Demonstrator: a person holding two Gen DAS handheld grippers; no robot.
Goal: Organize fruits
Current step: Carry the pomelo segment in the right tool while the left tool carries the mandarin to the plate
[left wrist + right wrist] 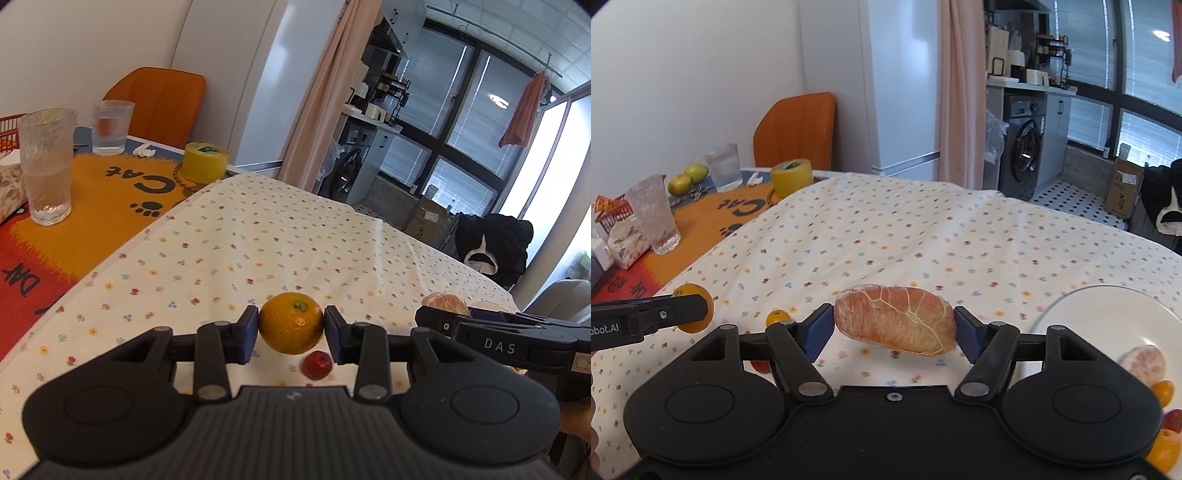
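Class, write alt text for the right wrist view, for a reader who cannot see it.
The right gripper holds a peeled citrus segment between its blue fingers above a floral tablecloth. To the right, a glass plate holds more fruit; to the left, the left gripper holds an orange.

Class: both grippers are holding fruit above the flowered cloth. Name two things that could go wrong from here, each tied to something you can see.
1. The right gripper clamps a peeled citrus segment; its soft membrane might tear or squash.
2. The left gripper grips a round orange only at its sides; it could slip, dropping near the small red fruit below.
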